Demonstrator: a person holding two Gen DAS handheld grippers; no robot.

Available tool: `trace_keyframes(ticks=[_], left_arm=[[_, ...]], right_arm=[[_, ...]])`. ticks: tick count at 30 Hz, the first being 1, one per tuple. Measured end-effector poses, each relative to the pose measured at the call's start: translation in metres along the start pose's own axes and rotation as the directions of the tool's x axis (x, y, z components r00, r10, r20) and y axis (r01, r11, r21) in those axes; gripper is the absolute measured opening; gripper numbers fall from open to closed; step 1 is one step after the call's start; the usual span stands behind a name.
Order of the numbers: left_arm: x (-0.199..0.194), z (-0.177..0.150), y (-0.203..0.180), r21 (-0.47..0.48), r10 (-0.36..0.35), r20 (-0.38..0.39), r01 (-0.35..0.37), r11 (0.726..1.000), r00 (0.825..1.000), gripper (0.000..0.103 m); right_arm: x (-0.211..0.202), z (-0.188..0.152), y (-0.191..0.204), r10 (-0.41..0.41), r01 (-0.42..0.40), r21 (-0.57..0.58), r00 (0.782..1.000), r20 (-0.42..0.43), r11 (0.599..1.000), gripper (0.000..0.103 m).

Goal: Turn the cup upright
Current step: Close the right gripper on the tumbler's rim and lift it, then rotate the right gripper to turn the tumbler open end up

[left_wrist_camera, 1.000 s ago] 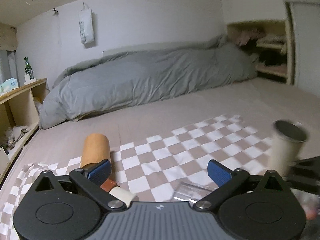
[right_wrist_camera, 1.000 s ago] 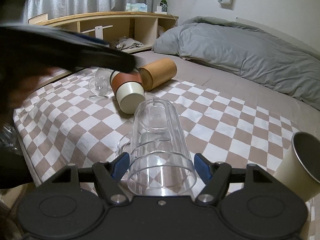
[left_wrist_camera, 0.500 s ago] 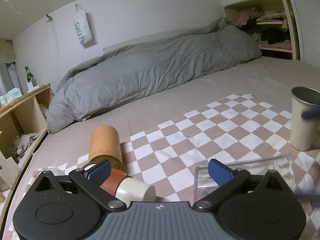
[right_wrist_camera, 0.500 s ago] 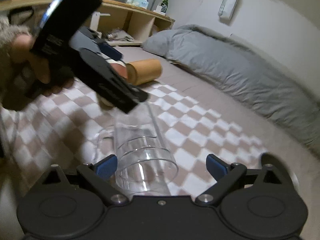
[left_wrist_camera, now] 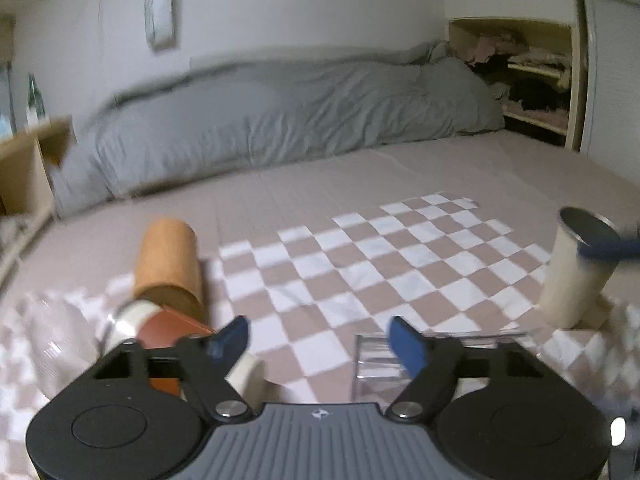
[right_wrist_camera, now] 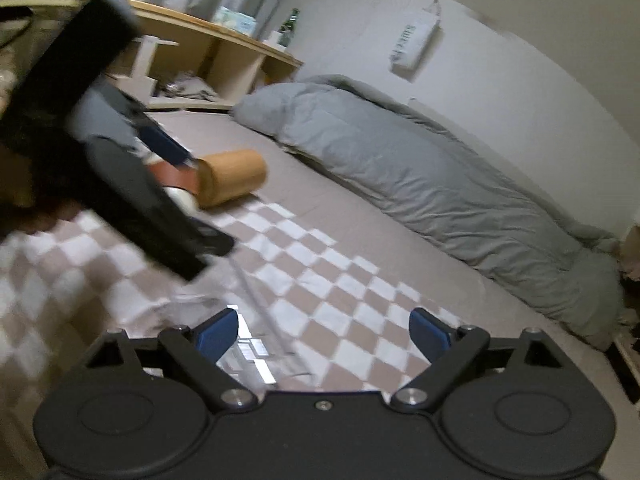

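On the checkered cloth (left_wrist_camera: pixel 360 272), the clear cup (left_wrist_camera: pixel 400 354) lies sideways; both claws, left (left_wrist_camera: pixel 318 340) and right (right_wrist_camera: pixel 324 330), gape empty.

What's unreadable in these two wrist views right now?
- Clear cup, right wrist view: motion blur and transparency hide its outline, and whether it lies or tilts.
- Right gripper: contact with the cup unclear.
- Left gripper, left wrist view: hides the clear cup's near side.
- Cream cup: blue blur crosses its rim.
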State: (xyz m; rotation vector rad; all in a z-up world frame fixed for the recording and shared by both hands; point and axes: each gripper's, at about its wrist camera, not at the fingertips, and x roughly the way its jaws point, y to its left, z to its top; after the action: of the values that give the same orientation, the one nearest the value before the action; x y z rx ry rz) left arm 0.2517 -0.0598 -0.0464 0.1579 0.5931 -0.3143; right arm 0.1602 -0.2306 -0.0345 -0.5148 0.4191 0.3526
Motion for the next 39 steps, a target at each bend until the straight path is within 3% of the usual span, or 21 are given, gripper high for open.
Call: trace_keyframes(ticks=[1, 3, 4, 6, 9, 11, 13, 16, 23, 28, 34, 39], left_arm=[[0.002, 0.001, 0.001, -0.011, -0.013, -0.003, 0.013, 1.000, 1.000, 0.065], [0.005, 0.004, 0.000, -0.016, -0.023, -0.007, 0.023, 1.000, 1.000, 0.058], [0.007, 0.005, -0.001, -0.019, -0.027, -0.005, 0.027, 0.999, 1.000, 0.056], [0.011, 0.008, -0.004, -0.026, -0.043, 0.001, 0.043, 0.999, 0.999, 0.054], [0.021, 0.013, -0.011, -0.023, -0.072, -0.008, 0.071, 0.997, 0.997, 0.049], [0.029, 0.015, -0.014, -0.023, -0.080, -0.019, 0.079, 0.997, 0.997, 0.046], [0.037, 0.015, -0.015, -0.034, -0.088, -0.039, 0.087, 0.996, 0.995, 0.041], [0.049, 0.014, -0.016, -0.036, -0.099, -0.076, 0.097, 0.995, 0.992, 0.032], [0.045, 0.014, -0.010, -0.034, -0.103, -0.112, 0.100, 0.994, 0.988, 0.025], [0.034, 0.007, -0.004, -0.024, -0.100, -0.135, 0.098, 0.995, 0.986, 0.021], [0.023, -0.005, 0.003, -0.058, -0.147, -0.202, 0.138, 0.989, 0.968, 0.018], [0.017, -0.014, -0.003, -0.047, -0.158, -0.259, 0.151, 0.987, 0.953, 0.016]], right_arm=[[-0.005, 0.001, 0.004, 0.021, -0.021, -0.001, 1.000, -0.012, 1.000, 0.086], [-0.012, 0.003, 0.011, 0.084, -0.083, 0.018, 0.996, -0.044, 0.996, 0.062], [-0.013, 0.003, 0.013, 0.119, -0.117, 0.037, 0.991, -0.061, 0.992, 0.057], [-0.015, 0.000, 0.015, 0.227, -0.217, 0.110, 0.970, -0.090, 0.970, 0.034], [-0.010, -0.006, 0.023, 0.362, -0.332, 0.221, 0.926, -0.110, 0.917, 0.012], [-0.004, -0.012, 0.030, 0.412, -0.368, 0.278, 0.903, -0.120, 0.887, 0.005], [0.004, -0.017, 0.034, 0.440, -0.385, 0.321, 0.891, -0.116, 0.865, 0.002], [0.014, -0.021, 0.036, 0.442, -0.374, 0.376, 0.890, -0.112, 0.848, 0.001], [0.023, -0.031, 0.005, 0.333, -0.242, 0.454, 0.934, -0.132, 0.858, 0.000], [0.031, -0.034, -0.018, 0.198, -0.110, 0.457, 0.969, -0.149, 0.883, 0.000], [0.053, -0.034, -0.036, 0.116, -0.026, 0.486, 0.981, -0.156, 0.874, 0.000], [0.066, -0.028, -0.035, 0.101, -0.016, 0.484, 0.984, -0.150, 0.875, 0.000]])
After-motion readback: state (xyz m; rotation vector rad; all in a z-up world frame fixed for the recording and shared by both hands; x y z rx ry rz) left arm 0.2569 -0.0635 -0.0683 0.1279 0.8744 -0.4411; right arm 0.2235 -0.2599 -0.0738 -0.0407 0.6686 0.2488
